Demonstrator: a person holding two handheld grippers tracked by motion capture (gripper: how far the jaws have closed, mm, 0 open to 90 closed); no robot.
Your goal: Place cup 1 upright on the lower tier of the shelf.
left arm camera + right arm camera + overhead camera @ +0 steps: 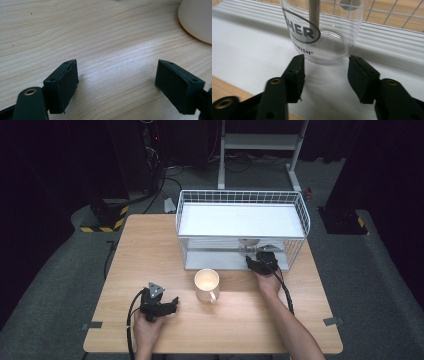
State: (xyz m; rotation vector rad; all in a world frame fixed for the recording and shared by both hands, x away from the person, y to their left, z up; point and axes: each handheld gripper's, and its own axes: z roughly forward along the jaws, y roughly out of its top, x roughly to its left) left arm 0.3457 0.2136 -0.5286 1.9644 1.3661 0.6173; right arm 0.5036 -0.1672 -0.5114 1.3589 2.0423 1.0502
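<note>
A clear glass with dark printed lettering stands on the white lower shelf of a wire rack. My right gripper reaches into that shelf from the front and is shut on the foot of the glass, one pad on each side. In the high view the right gripper sits at the rack's front edge, by the glass. A tan upright strip shows in or behind the glass; I cannot tell which. My left gripper hovers open over bare wood, left of a cream mug.
The mug stands mid-table, handle toward the person, just right of the left gripper. The rack fills the table's far middle, with a white upper shelf. Wooden tabletop lies to the left. Cables trail from both grippers.
</note>
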